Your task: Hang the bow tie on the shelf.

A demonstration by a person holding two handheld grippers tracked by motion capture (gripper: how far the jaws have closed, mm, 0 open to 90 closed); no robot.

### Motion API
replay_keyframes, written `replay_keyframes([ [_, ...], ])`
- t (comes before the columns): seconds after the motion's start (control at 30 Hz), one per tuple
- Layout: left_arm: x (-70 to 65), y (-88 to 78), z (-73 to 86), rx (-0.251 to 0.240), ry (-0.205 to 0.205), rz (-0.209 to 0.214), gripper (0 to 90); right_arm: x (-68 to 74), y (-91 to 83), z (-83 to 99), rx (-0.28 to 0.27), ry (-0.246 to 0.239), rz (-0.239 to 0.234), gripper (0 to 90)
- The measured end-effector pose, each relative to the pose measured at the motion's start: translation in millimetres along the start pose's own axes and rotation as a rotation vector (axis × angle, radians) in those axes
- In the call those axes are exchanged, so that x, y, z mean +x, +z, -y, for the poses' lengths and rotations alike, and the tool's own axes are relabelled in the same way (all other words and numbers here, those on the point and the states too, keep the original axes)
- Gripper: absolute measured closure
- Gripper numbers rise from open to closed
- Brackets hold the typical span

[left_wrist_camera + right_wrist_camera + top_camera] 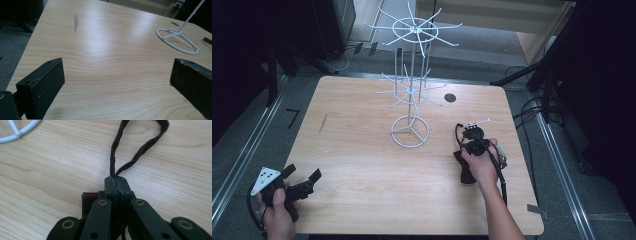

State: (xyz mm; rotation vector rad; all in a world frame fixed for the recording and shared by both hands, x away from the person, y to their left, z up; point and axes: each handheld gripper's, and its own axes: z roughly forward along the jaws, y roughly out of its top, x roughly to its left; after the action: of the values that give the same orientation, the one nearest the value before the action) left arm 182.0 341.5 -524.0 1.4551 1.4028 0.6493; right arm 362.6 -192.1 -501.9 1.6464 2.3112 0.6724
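The right gripper (pixel 116 180) pinches the dark braided cord loop (pixel 140 150), the left gripper (pixel 117 82) waits wide on the bench (pixel 362 165); next, probably lifting it onto the white wire rack (pixel 411 90).

A white wire rack (pixel 411 90) is seen on a pale, wood-grained table (pixel 357 165). Right of the rack, a dark maroon braided cord (pixel 140 147) is pinched by the black right gripper (pixel 116 180). The left gripper (pixel 304 182) is black with a grey plate.
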Motion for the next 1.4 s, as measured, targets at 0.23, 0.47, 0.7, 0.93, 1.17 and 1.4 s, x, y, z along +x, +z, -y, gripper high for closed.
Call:
replay_keyframes([
  [0.23, 0.1, 0.0, 0.0, 0.001, 0.000, 0.000, 0.2, 4.8, -14.3, 3.6, -0.126, -0.033, -0.013, 90.0],
  [0.47, 0.0, -0.1, 0.0, -0.001, 0.000, 0.000, 0.2, 12.9, -35.3, 9.3, -0.298, -0.051, -0.028, 90.0],
  [0.7, 0.0, -0.1, 0.0, -0.001, -0.001, -0.001, 0.2, 24.4, -55.9, 12.9, -0.454, -0.076, -0.042, 90.0],
  [0.93, 0.0, -0.2, 0.1, -0.001, -0.001, -0.003, 0.2, 35.7, -75.6, 16.5, -0.613, -0.103, -0.069, 90.0],
  [1.17, -0.7, -0.4, 0.2, -0.003, 0.005, -0.008, 0.2, 48.0, -89.0, 21.5, -0.727, -0.143, -0.086, 90.0],
  [1.4, -1.3, -0.3, 0.1, -0.001, 0.010, -0.013, 0.2, 55.9, -100.2, 23.5, -0.785, -0.161, -0.103, 90.0],
])
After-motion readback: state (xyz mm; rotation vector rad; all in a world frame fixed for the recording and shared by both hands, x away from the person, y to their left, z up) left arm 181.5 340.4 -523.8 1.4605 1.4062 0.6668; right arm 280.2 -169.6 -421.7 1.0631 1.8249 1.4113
